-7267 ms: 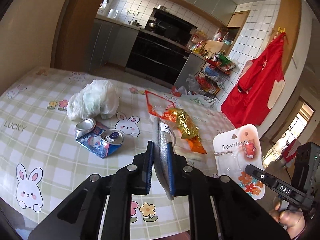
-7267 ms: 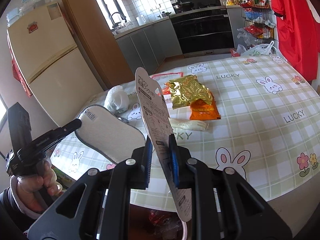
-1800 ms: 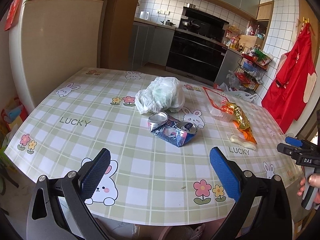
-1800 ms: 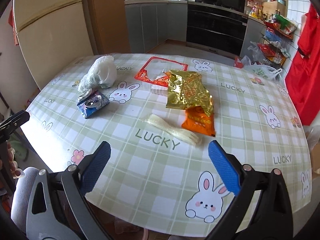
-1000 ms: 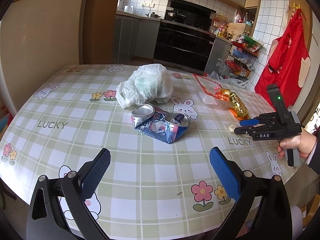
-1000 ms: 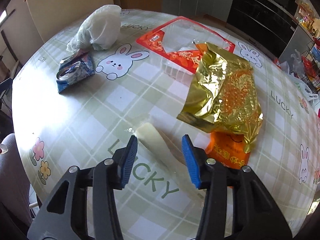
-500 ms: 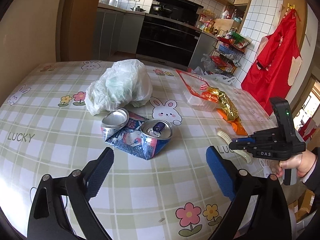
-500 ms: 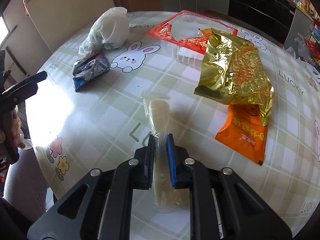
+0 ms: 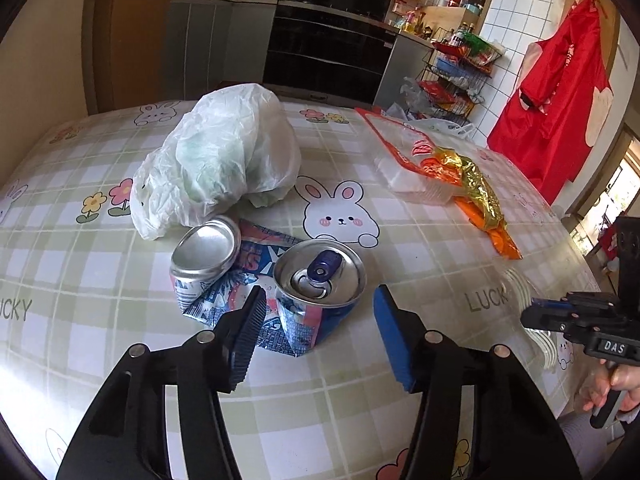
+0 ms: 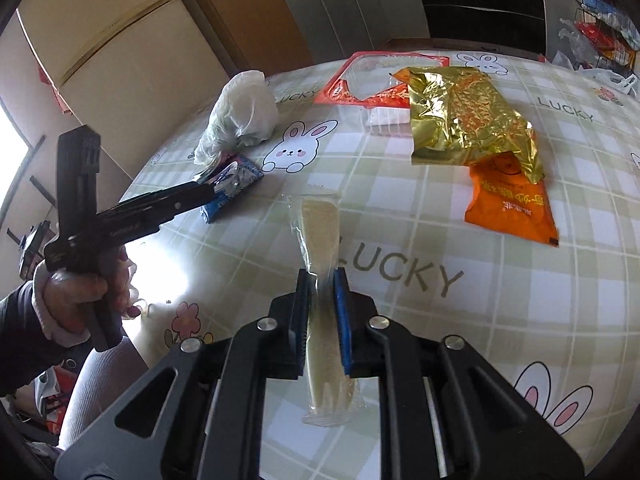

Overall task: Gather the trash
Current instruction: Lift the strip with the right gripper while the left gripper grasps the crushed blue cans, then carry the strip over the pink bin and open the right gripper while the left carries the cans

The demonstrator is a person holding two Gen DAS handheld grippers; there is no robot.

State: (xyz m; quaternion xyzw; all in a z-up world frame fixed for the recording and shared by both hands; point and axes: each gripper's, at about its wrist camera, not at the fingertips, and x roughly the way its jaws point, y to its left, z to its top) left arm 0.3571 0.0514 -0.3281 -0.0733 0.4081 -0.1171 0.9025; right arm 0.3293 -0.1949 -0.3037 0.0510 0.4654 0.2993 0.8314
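Note:
A crushed blue drink can (image 9: 276, 284) lies on the checked tablecloth (image 9: 100, 272). My left gripper (image 9: 318, 320) is open, its pads on either side of the can's near end, close but apart from it. My right gripper (image 10: 322, 284) is shut on a clear packet holding a pale plastic fork (image 10: 320, 232), lifted just above the table. The can also shows in the right wrist view (image 10: 230, 184), with the left gripper (image 10: 212, 190) at it. The right gripper shows at the left wrist view's right edge (image 9: 532, 314).
A crumpled white plastic bag (image 9: 220, 160) lies behind the can. A red-edged clear tray (image 10: 376, 80), a gold foil wrapper (image 10: 464, 116) and an orange packet (image 10: 512, 208) lie further right. A fridge (image 10: 104, 52) and kitchen cabinets stand beyond the table.
My left gripper has moved in on the crushed can and narrowed its opening. My right gripper holds the fork packet and has lifted it slightly toward me.

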